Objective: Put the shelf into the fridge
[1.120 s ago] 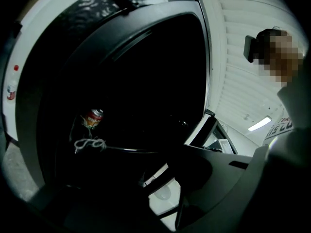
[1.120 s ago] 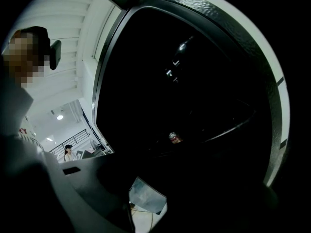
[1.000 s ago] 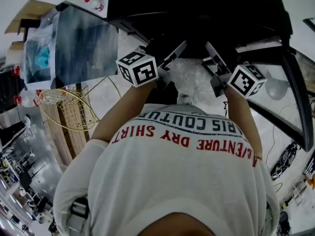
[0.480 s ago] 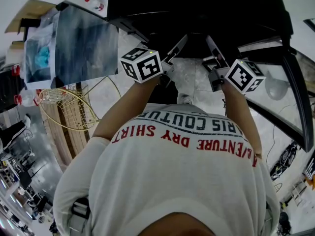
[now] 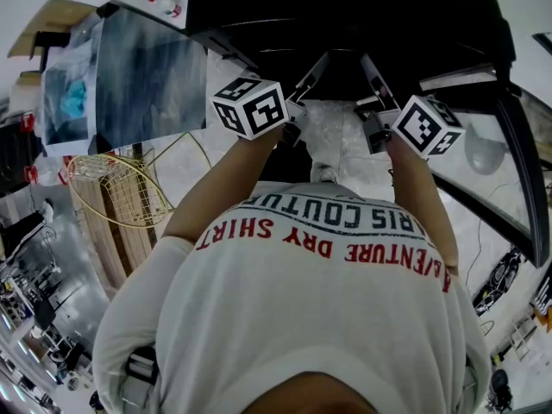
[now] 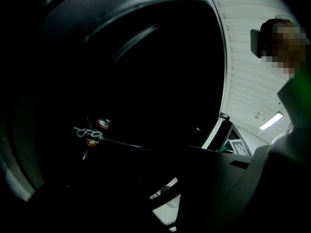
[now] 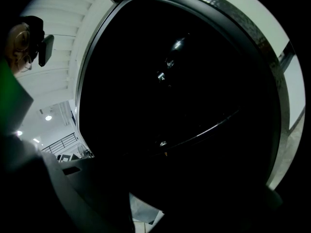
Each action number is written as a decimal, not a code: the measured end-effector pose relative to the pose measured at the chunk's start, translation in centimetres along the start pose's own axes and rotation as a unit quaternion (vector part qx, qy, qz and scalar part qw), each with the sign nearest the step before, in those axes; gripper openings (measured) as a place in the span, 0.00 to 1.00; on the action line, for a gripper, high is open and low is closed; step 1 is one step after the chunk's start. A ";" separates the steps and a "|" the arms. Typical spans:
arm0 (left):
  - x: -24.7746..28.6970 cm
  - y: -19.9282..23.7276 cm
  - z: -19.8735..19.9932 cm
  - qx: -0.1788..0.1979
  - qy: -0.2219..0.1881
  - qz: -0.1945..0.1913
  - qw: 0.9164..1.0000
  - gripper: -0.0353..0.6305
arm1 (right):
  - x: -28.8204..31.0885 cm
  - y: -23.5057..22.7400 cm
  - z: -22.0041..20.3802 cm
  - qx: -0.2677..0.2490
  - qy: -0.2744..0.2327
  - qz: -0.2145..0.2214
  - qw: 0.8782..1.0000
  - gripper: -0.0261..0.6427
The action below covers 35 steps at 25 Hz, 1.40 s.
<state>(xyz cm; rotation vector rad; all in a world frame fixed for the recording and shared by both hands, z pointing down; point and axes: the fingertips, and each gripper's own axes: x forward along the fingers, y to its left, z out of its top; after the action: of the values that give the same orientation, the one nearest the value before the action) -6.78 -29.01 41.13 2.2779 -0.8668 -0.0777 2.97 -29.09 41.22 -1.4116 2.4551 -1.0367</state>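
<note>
In the head view, the dark shelf (image 5: 343, 69) reaches into the black fridge (image 5: 345, 11), with pale side rails running up from both grippers. My left gripper (image 5: 293, 121), beyond its marker cube, is at the shelf's near left corner. Its jaws are opening, and darkness hides whether the pads still press on the shelf. My right gripper (image 5: 373, 126) looks shut on the near right corner. Both gripper views are almost black. A thin shelf edge (image 6: 138, 146) crosses the left one and another (image 7: 204, 132) the right one.
The fridge's open door (image 5: 517, 171) stands at the right. A yellow wire basket (image 5: 112, 188) and a glass-fronted cabinet (image 5: 147, 76) are on the left. Two cans (image 6: 99, 130) sit deep inside the fridge. Pale marbled floor (image 5: 345, 149) lies below the shelf.
Both grippers and the shelf's rails have moved up and forward into the fridge opening. The marker cubes have tilted slightly.
</note>
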 end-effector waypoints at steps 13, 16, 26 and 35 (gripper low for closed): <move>0.0 -0.2 -0.1 0.019 0.006 -0.004 1.000 0.27 | -0.4 0.2 -0.1 -0.001 0.007 0.002 1.000 0.29; -0.2 -1.0 -0.7 0.018 0.019 -0.016 1.000 0.27 | -1.3 0.2 -0.5 0.006 0.015 0.017 1.000 0.29; -2.9 -4.8 -3.5 0.011 0.058 -0.062 0.996 0.26 | -6.8 4.1 -2.6 -0.058 0.074 0.100 0.991 0.12; -5.9 -11.9 -4.8 0.010 0.088 -0.140 0.986 0.13 | -11.5 8.3 -1.1 -0.063 0.076 0.164 0.982 0.08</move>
<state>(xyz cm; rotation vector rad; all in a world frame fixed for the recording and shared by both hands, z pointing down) -3.26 -16.22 36.35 2.3695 -0.4539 0.0072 2.99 -16.61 34.43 -0.9372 2.7815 -0.9591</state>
